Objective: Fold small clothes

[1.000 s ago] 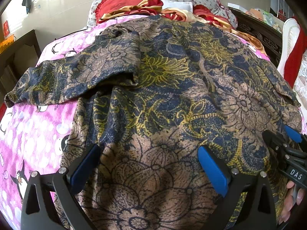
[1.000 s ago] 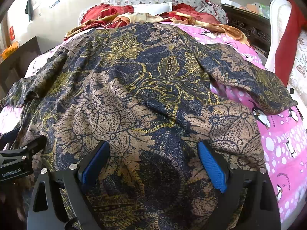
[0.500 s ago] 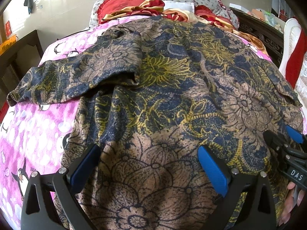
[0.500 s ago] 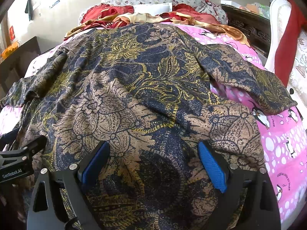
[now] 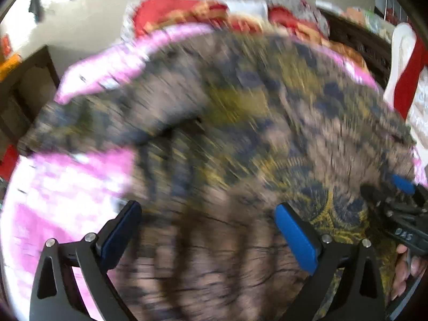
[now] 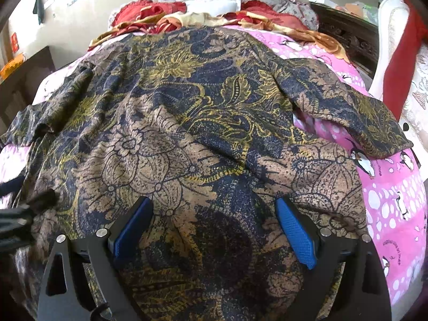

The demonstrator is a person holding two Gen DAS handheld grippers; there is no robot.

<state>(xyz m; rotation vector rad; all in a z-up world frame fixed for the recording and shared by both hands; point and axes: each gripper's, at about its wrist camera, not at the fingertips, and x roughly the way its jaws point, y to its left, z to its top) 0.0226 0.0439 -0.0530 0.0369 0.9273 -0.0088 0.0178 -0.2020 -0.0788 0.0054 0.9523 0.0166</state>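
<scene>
A dark blue, tan and yellow floral-print garment of thin fabric [image 6: 203, 123] lies spread across a bed covered by a pink penguin-print sheet [image 6: 390, 192], filling the centre of both wrist views, with its hem toward the bottom of the frame and its neck toward a heap of red and gold cloths [image 6: 192, 18] at the top. One short sleeve [image 6: 358, 115] reaches to the right in the right wrist view; the other sleeve [image 5: 88, 123] reaches to the left in the left wrist view, which is heavily blurred.

The right gripper [image 6: 214, 227] hovers over the lower part of the garment with its blue pads spread wide and nothing pinched between them. The left gripper [image 5: 208, 230] is likewise released, pads apart over the fabric near its left edge; whether the tips touch the cloth cannot be told through the blur.

The step in hand appears to be the approach for a first fold, with no fold yet made. To do it well, each gripper would best pinch a single edge, either the hem corners or a sleeve and side seam, taking only the layers meant to move. The fabric looks limp and already rumpled around the middle, so it should be drawn taut before being carried over, and both sides lifted evenly so that the fold line stays straight. Dragging the sheet along is a likely risk.
</scene>
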